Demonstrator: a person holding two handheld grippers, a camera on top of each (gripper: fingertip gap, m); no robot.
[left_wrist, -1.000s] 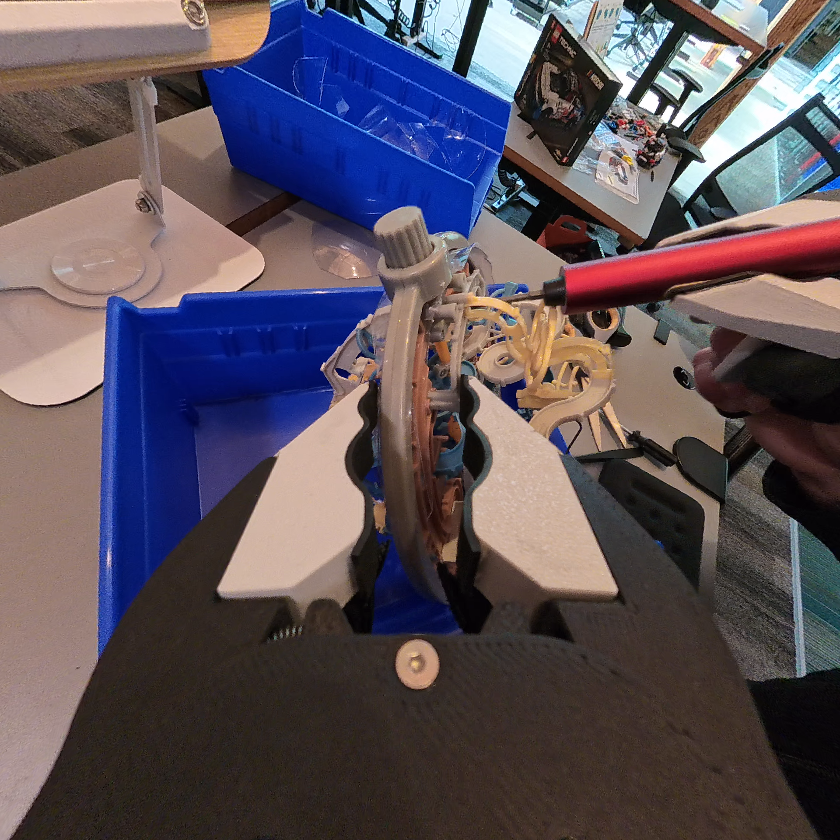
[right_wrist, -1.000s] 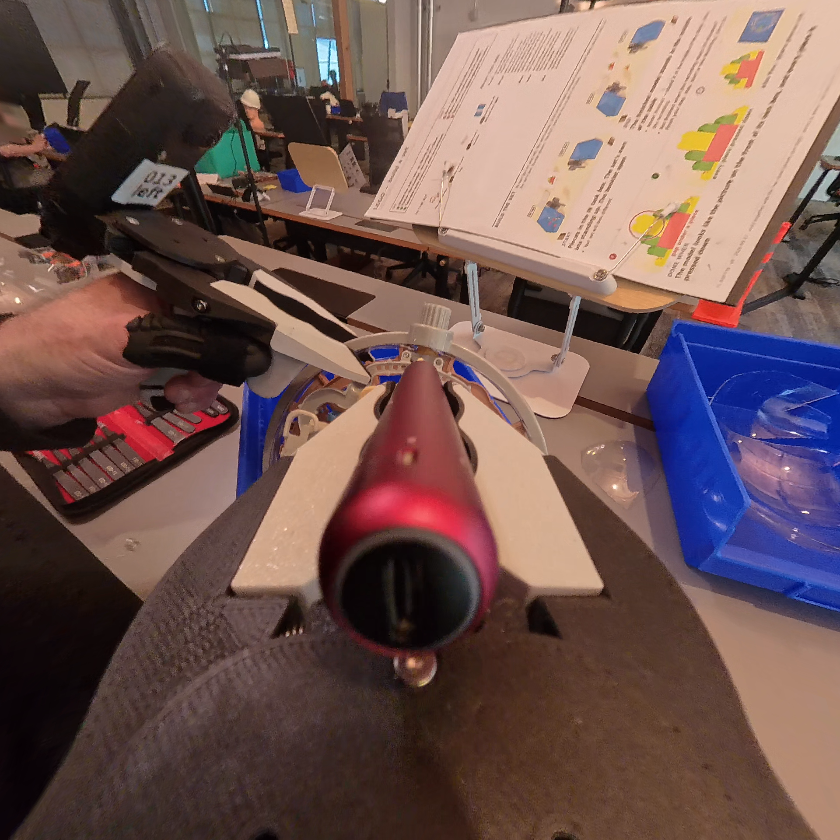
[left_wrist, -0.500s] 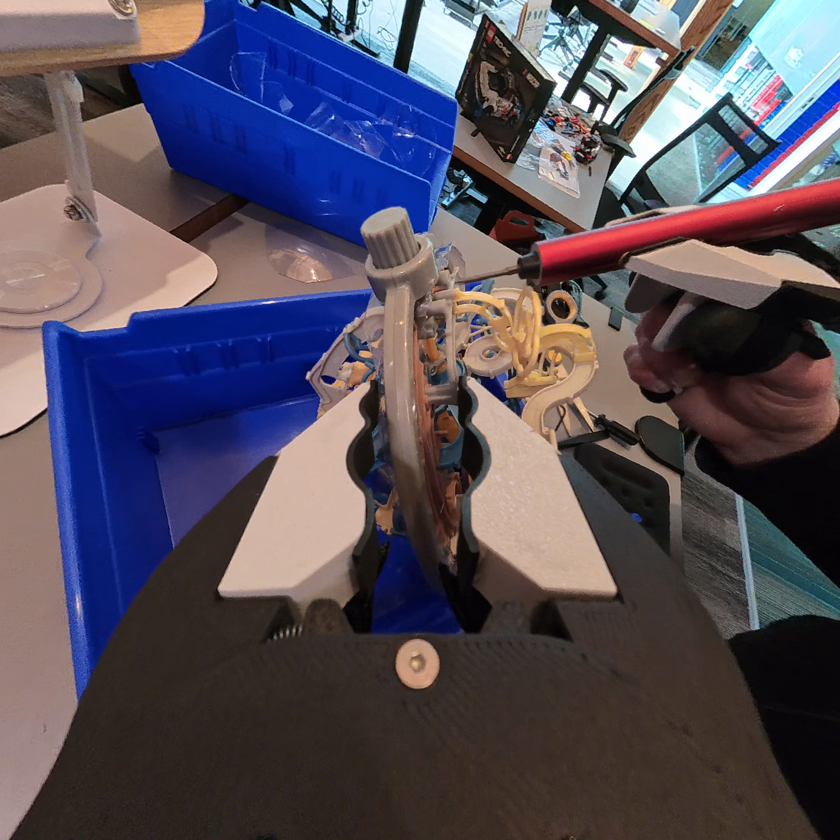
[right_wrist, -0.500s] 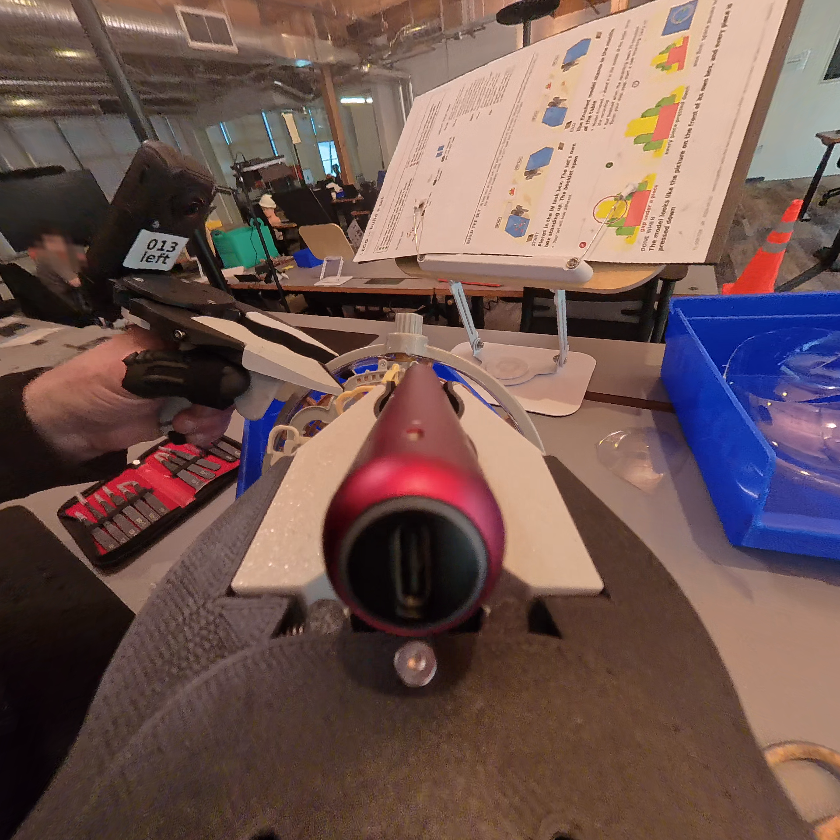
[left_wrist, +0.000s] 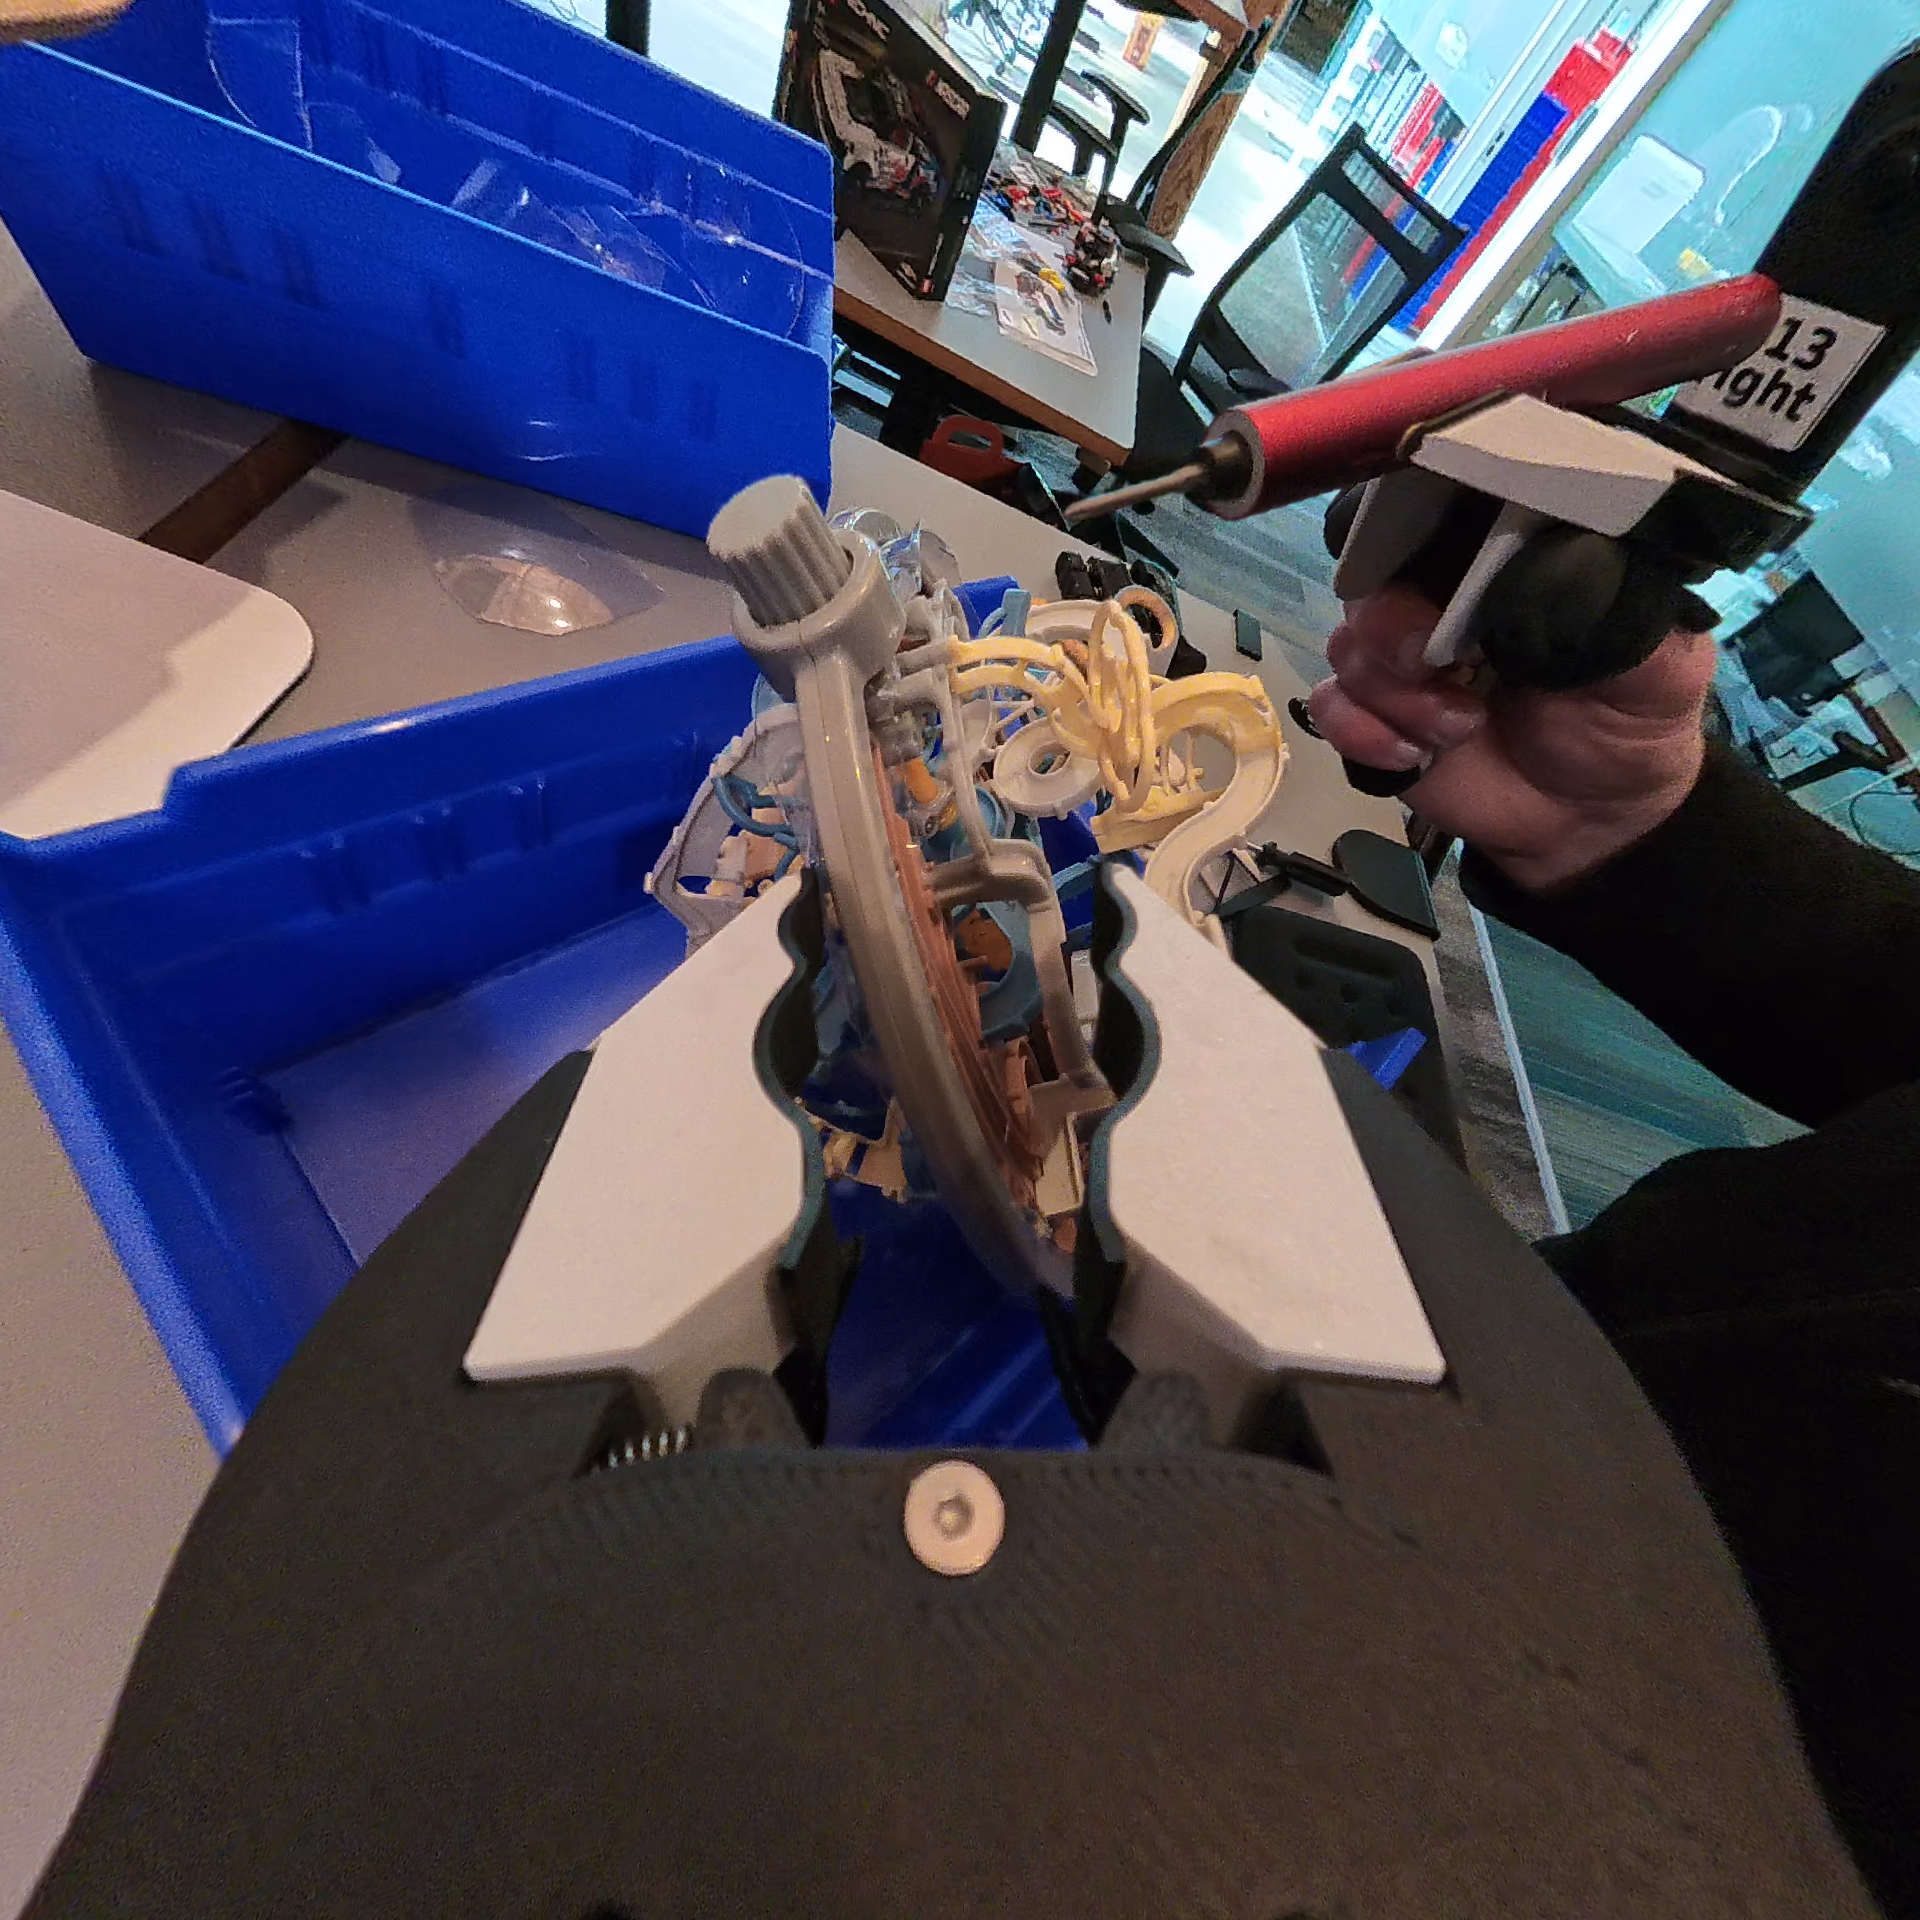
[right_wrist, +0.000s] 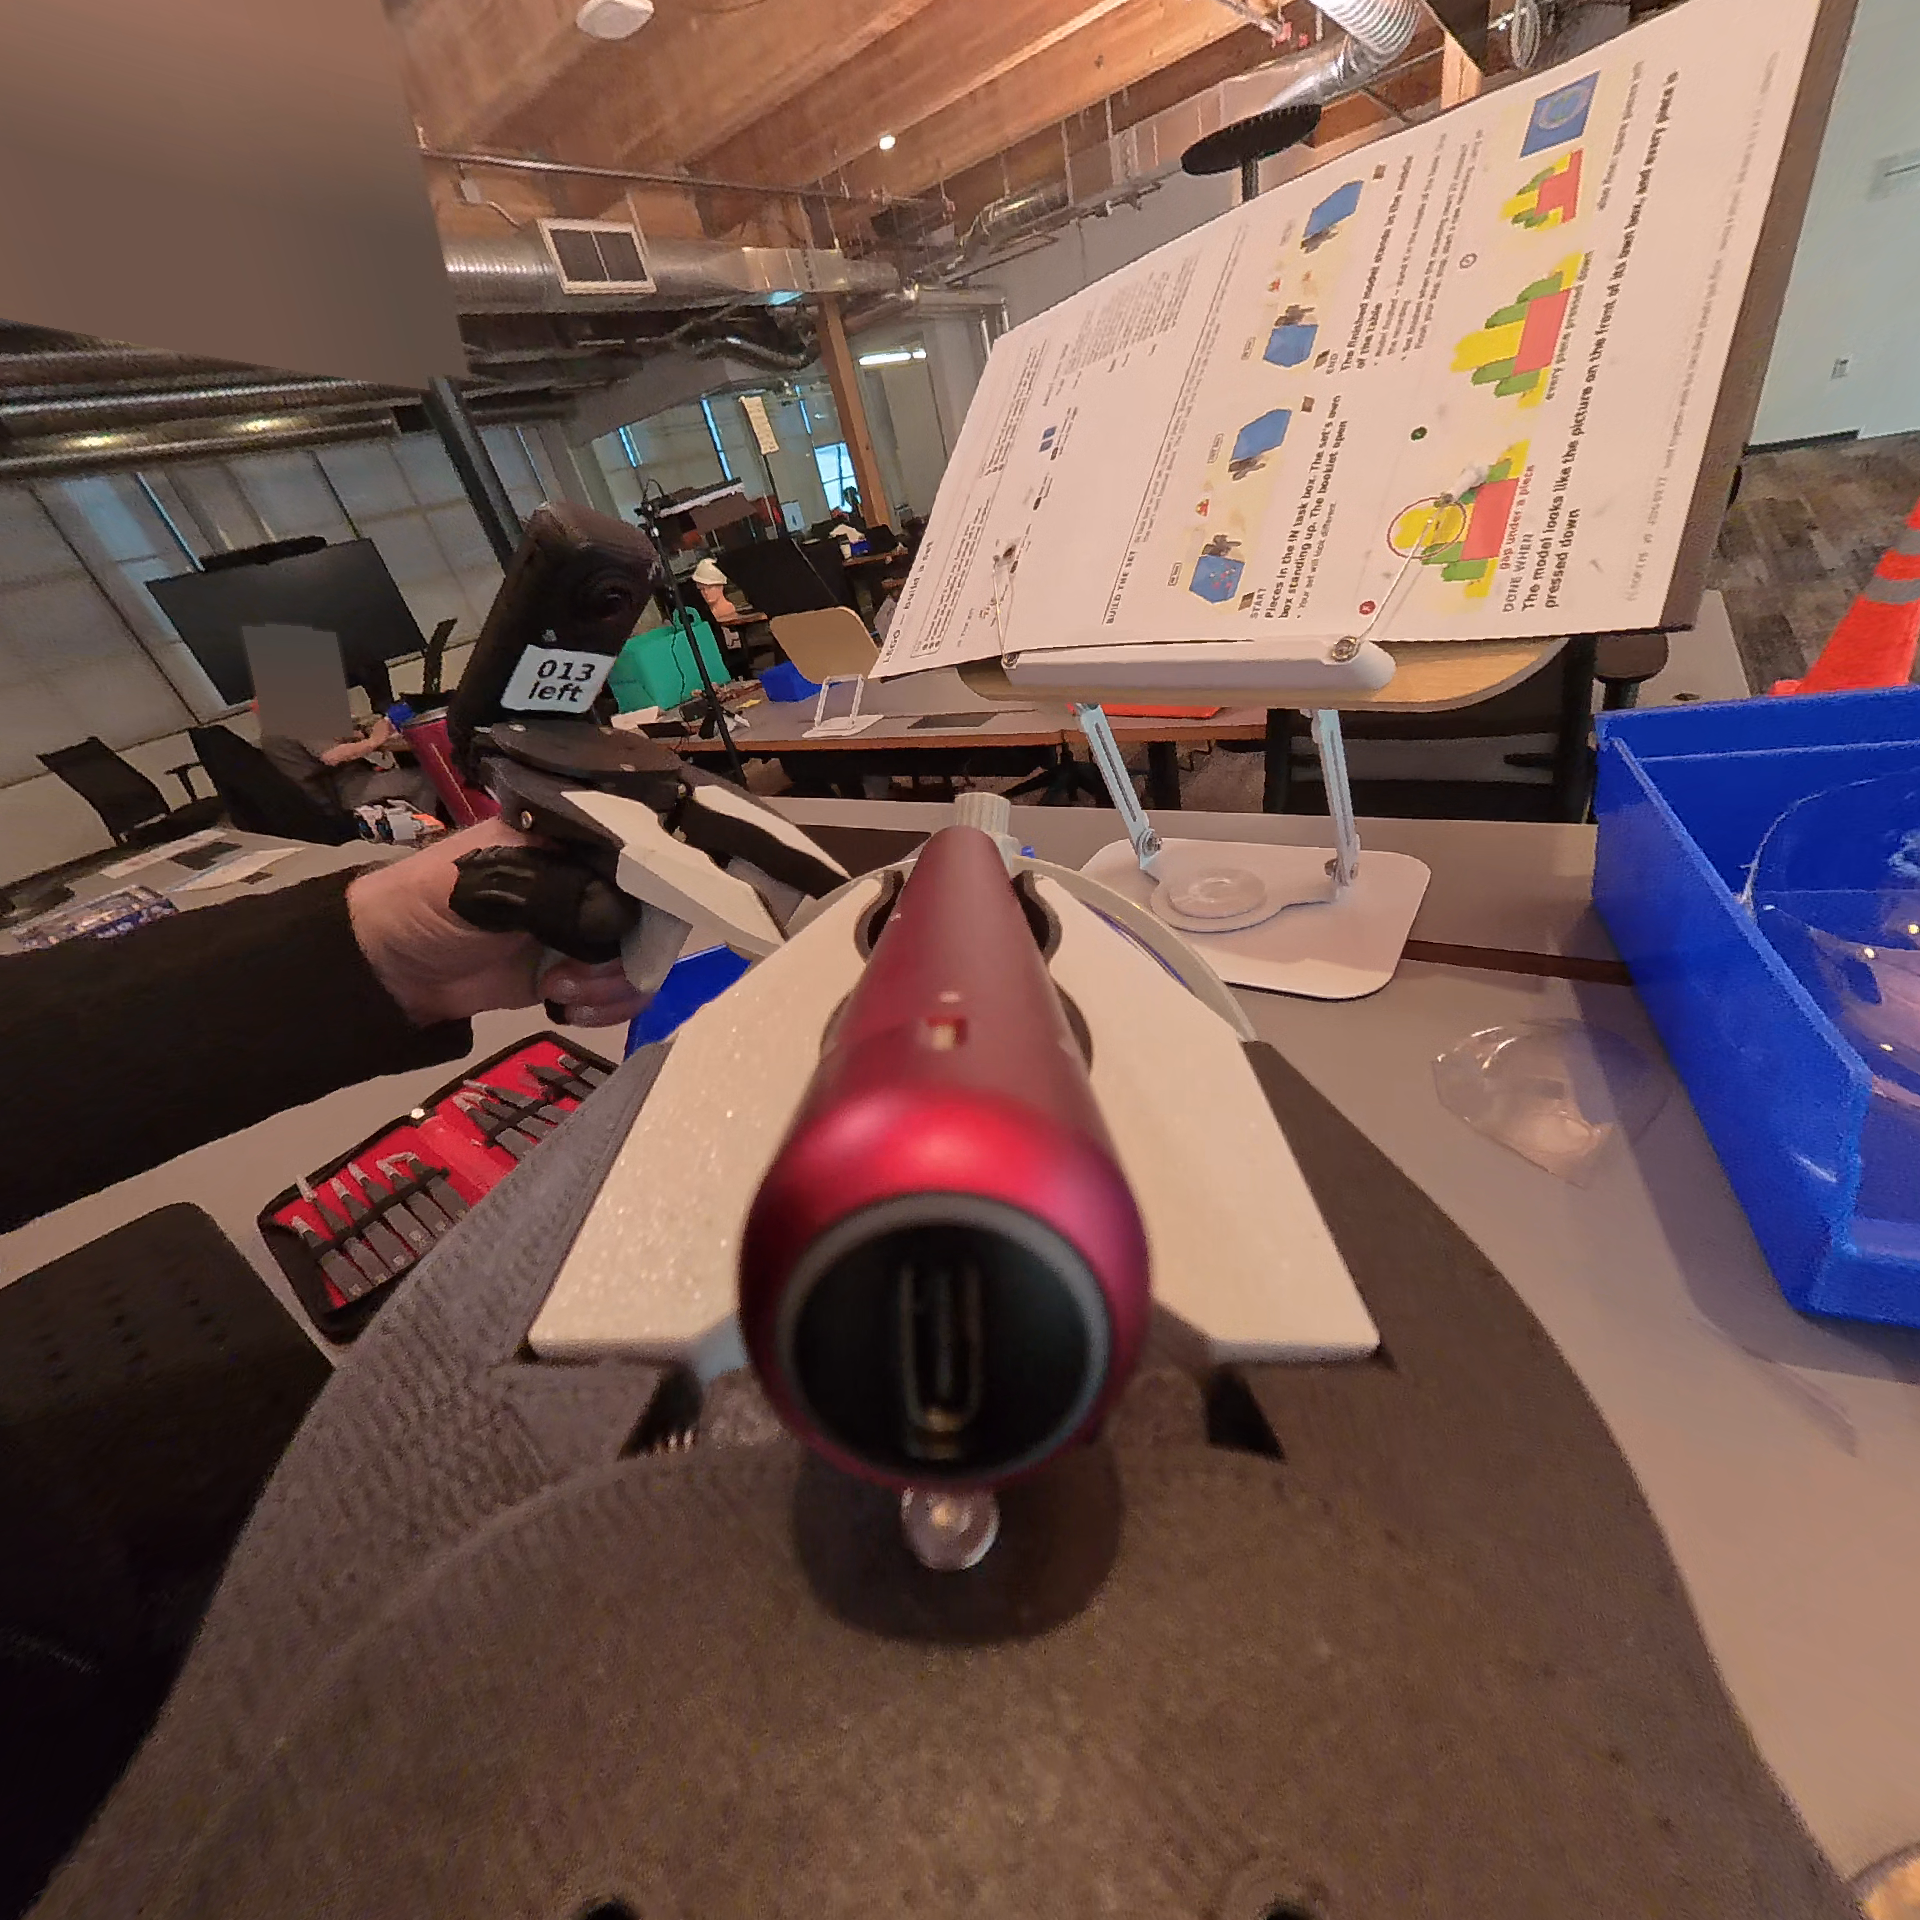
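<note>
My left gripper (left_wrist: 951, 904) is shut on a round plastic maze model (left_wrist: 997, 831). The model has a grey outer ring (left_wrist: 831, 748) with a ribbed knob (left_wrist: 774, 551) and cream, blue and orange tracks inside. The model leans to the left above a blue bin (left_wrist: 312, 883). My right gripper (right_wrist: 961, 894) is shut on a red electric screwdriver (right_wrist: 956, 1091). In the left wrist view the screwdriver (left_wrist: 1475, 384) is held up to the right, and its bit (left_wrist: 1112, 499) is clear of the model. The left gripper (right_wrist: 727, 883) also shows in the right wrist view.
A second blue bin (right_wrist: 1714, 987) with clear plastic domes stands at the right, and a loose clear dome (right_wrist: 1538, 1091) lies beside it. A white document stand (right_wrist: 1247, 904) holds a printed sheet (right_wrist: 1351, 416) behind the model. A red case of bits (right_wrist: 436, 1153) and a black mat (right_wrist: 125, 1351) lie at the left.
The right gripper has drawn the screwdriver back, up and to the right, so its bit has left the model. The model now leans more between the left jaws, which stand slightly wider.
</note>
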